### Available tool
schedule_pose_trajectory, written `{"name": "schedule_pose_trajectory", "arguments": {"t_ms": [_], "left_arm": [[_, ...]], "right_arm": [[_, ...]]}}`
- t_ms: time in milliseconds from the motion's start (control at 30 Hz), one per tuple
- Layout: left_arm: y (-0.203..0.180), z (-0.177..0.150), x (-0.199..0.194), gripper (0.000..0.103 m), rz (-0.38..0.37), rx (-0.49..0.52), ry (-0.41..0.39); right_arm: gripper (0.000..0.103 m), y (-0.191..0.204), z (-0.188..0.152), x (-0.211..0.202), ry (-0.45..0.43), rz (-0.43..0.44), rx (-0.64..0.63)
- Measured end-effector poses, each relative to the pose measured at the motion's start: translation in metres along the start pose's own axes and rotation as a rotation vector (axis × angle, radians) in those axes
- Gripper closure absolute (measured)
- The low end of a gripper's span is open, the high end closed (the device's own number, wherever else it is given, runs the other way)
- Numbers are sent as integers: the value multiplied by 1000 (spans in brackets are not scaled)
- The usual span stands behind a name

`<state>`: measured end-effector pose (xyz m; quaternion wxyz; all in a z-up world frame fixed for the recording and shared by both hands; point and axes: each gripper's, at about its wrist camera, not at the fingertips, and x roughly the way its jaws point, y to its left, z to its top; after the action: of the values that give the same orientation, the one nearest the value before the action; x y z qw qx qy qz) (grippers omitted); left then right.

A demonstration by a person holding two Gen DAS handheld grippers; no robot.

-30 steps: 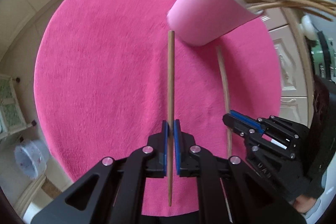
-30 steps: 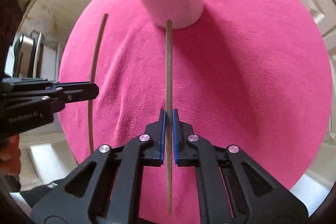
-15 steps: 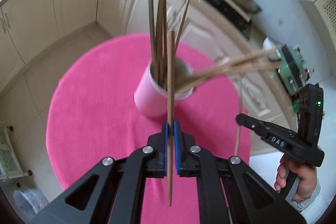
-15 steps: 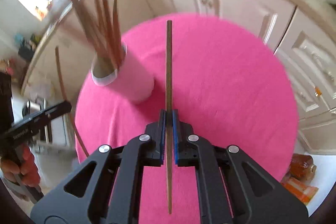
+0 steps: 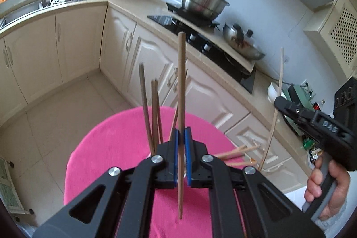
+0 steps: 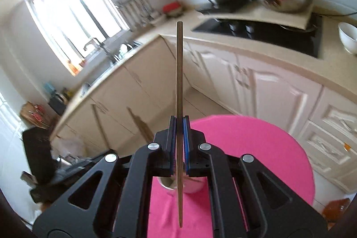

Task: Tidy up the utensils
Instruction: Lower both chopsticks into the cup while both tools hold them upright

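Note:
My left gripper [image 5: 182, 133] is shut on a wooden chopstick [image 5: 181, 81] that stands upright between the blue pads. My right gripper [image 6: 179, 122] is shut on another wooden chopstick [image 6: 179, 68], also upright. In the left wrist view the right gripper [image 5: 290, 107] shows at the right with its thin chopstick [image 5: 275, 113]. Several chopsticks [image 5: 154, 113] stick up from a cup hidden behind my left gripper. The pink cup [image 6: 191, 186] shows partly below my right gripper, on the round pink tablecloth [image 6: 256, 148].
Cream kitchen cabinets [image 5: 200, 93] and a counter with a stove [image 5: 200, 37], a steel pot [image 5: 203, 2] and a wok [image 5: 243, 44] stand behind the table. A sink [image 5: 44, 6] is at the far left. Tiled floor [image 5: 55, 108] surrounds the table.
Both grippers have tilted up from looking down at the cloth to looking across the kitchen. Each still holds its chopstick. The cup has dropped low in both views.

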<state>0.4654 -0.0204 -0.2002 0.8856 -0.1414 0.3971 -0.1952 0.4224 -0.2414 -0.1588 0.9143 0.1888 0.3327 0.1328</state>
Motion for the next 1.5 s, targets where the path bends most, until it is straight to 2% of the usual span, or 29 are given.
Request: {"name": "schedule_pose_trajectory", "arguments": {"t_ms": [133,267,400,833,1033,1233,1367,1500], "left_arm": [[-5,15,4,97,7,-6,-26],[-8,25,10,97,23,0,-51],[-4,28,18,97,31,-1,-81],[17,14,56,97,43,3,-135],[14,-1,68,97,41,39,-145],[18,-15,76,97,36,39,-128],[16,-22,78,97,39,68,-123],[22,-28,81,97,39,51,-93]], "right_arm": [[97,28,2,14,-34,22,-16],[97,55,-12,35,-93,-14,-66],[97,65,-26,53,-149,-59,-99],[96,62,-61,84,-201,-107,-148],[96,62,-76,91,-207,-115,-176],[96,64,-79,89,-217,-126,-213],[96,61,-76,85,-233,-116,-199],[96,61,-72,83,-253,-104,-197]]}}
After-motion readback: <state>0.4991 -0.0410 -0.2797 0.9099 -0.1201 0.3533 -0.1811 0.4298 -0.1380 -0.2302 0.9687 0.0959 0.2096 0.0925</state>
